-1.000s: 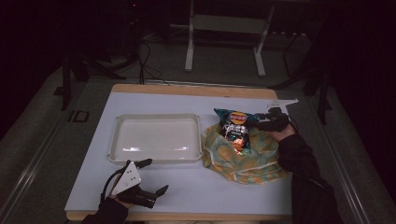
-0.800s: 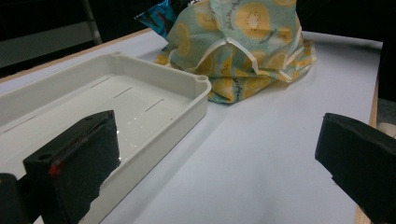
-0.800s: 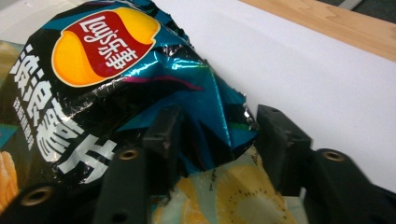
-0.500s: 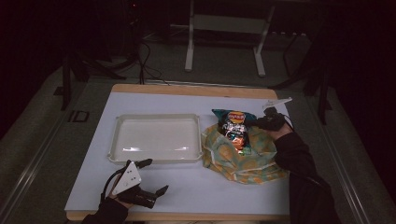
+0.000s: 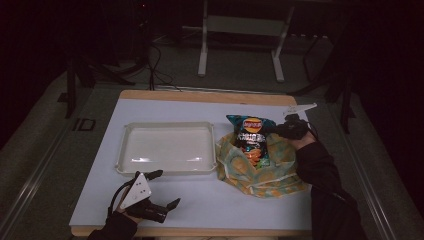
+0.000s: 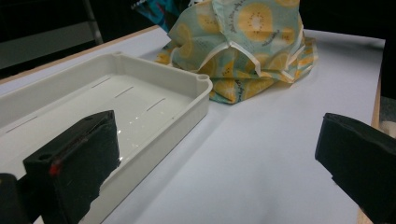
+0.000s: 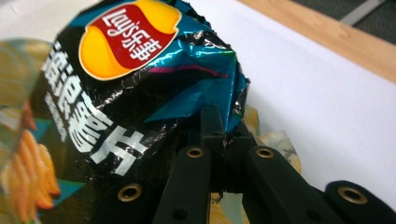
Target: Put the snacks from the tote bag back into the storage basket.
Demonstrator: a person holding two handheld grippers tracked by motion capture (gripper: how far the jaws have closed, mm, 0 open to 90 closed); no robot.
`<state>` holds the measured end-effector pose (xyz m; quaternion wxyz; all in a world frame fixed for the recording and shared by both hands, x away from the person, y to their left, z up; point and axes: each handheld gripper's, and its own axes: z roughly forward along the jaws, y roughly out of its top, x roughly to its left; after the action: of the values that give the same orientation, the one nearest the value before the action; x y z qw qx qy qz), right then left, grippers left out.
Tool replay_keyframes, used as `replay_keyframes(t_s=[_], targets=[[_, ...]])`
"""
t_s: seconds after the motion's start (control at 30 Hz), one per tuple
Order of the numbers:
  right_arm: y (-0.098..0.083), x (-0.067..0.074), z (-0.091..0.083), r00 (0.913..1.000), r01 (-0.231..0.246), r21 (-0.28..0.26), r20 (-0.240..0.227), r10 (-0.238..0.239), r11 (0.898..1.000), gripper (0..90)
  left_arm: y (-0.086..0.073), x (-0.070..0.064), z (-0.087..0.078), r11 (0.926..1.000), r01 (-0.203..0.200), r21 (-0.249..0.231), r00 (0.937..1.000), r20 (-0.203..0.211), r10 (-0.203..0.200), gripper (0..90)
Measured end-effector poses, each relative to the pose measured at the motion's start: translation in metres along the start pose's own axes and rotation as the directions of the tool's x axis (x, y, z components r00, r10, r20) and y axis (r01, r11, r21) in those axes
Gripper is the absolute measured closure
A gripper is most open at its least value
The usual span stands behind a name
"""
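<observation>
I am pinching a crinkled corner of the black-and-teal foil crisp bag [image 7: 140, 93] in my right tongs [image 7: 219, 135], the bag lying on the yellow fruit-print cloth bag [image 5: 260, 170] on the white counter [image 5: 210, 200]. My left tongs [image 5: 162, 187] are hanging spread apart and empty, just in front of the white plastic tray [image 5: 167, 167].

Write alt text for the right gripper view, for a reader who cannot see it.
The right gripper has its black jaws pinched shut on a crumpled edge of a black and teal chip bag with a red and yellow logo. Behind the bag are the white table top and its wooden edge.
</observation>
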<state>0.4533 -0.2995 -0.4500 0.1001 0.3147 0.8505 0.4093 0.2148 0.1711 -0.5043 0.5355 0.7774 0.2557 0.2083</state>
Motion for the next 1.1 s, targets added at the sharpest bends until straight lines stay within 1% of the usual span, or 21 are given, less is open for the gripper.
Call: replay_keyframes(t_s=[0.13,0.3,0.53,0.63,0.8,0.97,1.1], targets=[[0.003,0.004,-0.012,0.9999,-0.004,-0.052,-0.013,0.003,0.999,90.0,0.000,0.000,0.000,1.0000,-0.002,0.000,1.0000,-0.002,0.002,0.3],[0.009,0.011,-0.029,0.9995,0.004,-0.125,-0.030,-0.008,0.992,90.0,0.000,0.000,0.000,1.0000,-0.001,0.002,1.0000,-0.003,0.001,0.3],[0.021,0.022,-0.051,0.9986,0.030,-0.178,-0.038,-0.037,0.984,90.0,0.000,0.000,0.001,1.0000,-0.003,0.004,1.0000,-0.005,0.003,0.3],[0.028,0.026,-0.059,0.9983,0.040,-0.194,-0.033,-0.047,0.980,90.0,0.000,0.000,0.001,1.0000,-0.001,0.004,1.0000,-0.005,0.001,0.3],[0.039,0.028,-0.074,0.9986,0.049,-0.213,-0.006,-0.052,0.976,90.0,0.000,0.000,0.001,1.0000,-0.001,0.002,1.0000,-0.006,0.001,0.3],[0.049,0.030,-0.089,0.9988,0.049,-0.247,0.009,-0.048,0.968,90.0,0.000,0.000,0.001,1.0000,-0.003,0.002,1.0000,-0.007,0.003,0.3],[0.060,0.034,-0.101,0.9984,0.055,-0.268,0.027,-0.050,0.962,90.0,0.000,0.000,0.001,1.0000,-0.003,0.004,1.0000,-0.008,0.003,0.3]])
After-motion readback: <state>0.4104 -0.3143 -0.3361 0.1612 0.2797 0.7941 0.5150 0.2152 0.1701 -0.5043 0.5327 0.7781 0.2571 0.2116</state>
